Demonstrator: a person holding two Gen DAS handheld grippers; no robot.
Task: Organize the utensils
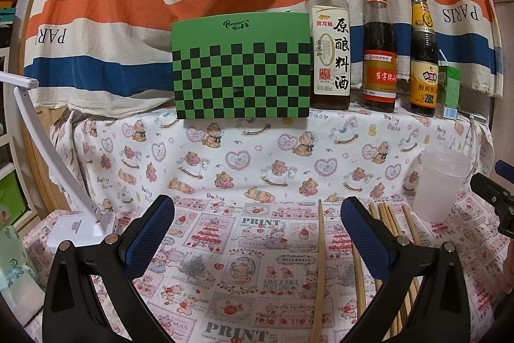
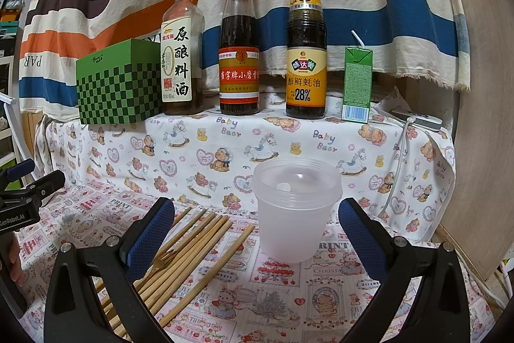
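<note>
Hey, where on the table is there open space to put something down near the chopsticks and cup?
Bare cloth lies left of the chopsticks, between them and the white lamp base, and in front of the plastic cup. It is crowded between cup and chopsticks, and on the raised ledge with the green box and bottles.

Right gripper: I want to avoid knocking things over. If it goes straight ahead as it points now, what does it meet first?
Most likely the translucent plastic cup, standing upright between the open right gripper fingers' line. The chopsticks lie left of that path. Depth is uncertain.

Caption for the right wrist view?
Open claw faces an empty plastic cup, bamboo chopsticks lying beside it.
</note>
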